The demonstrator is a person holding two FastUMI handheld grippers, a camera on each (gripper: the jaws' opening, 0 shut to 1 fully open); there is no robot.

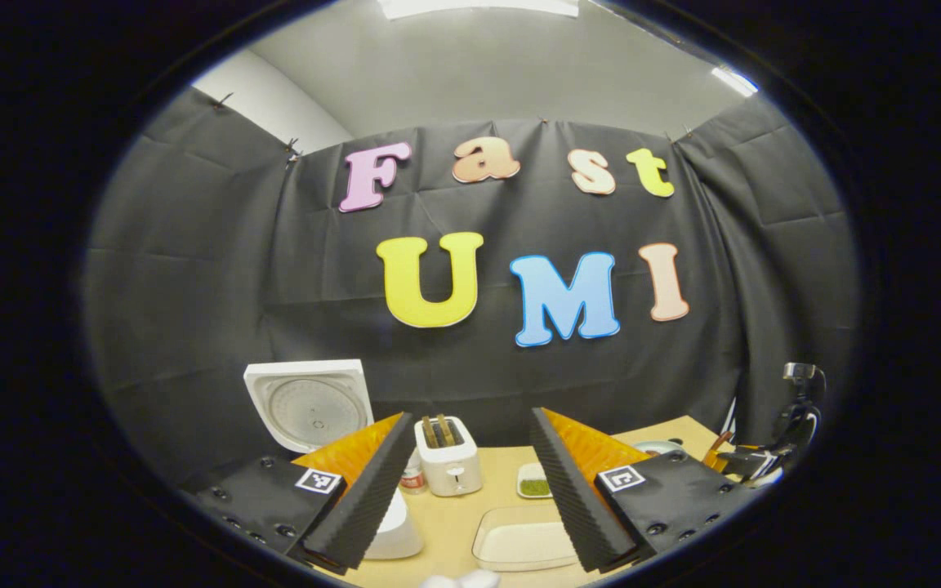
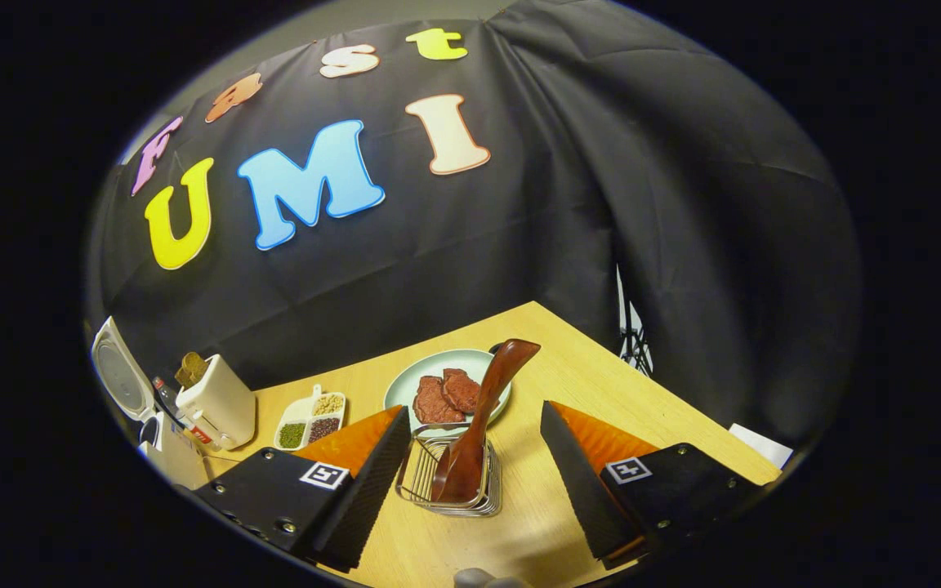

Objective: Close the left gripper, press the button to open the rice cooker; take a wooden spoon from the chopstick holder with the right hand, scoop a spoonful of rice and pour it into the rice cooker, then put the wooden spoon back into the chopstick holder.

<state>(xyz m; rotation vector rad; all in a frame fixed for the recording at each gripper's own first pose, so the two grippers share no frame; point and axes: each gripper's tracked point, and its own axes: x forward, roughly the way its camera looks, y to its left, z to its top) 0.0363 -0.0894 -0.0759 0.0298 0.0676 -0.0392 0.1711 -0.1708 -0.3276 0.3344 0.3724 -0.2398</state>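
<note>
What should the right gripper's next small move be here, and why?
Probably ease the right gripper forward and down until its open fingers straddle the wooden spoon, then close. The rice cooker lid already stands open, and the spoon stands in the wire chopstick holder with the fingers wide apart and touching nothing.

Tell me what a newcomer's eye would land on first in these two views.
In the right gripper view, the wooden spoon stands out, leaning in the wire chopstick holder between the open right gripper's fingers, with a plate of reddish slices just behind it. In the left gripper view, the rice cooker sits at the table's left with its white lid raised, beside a toaster.
</note>
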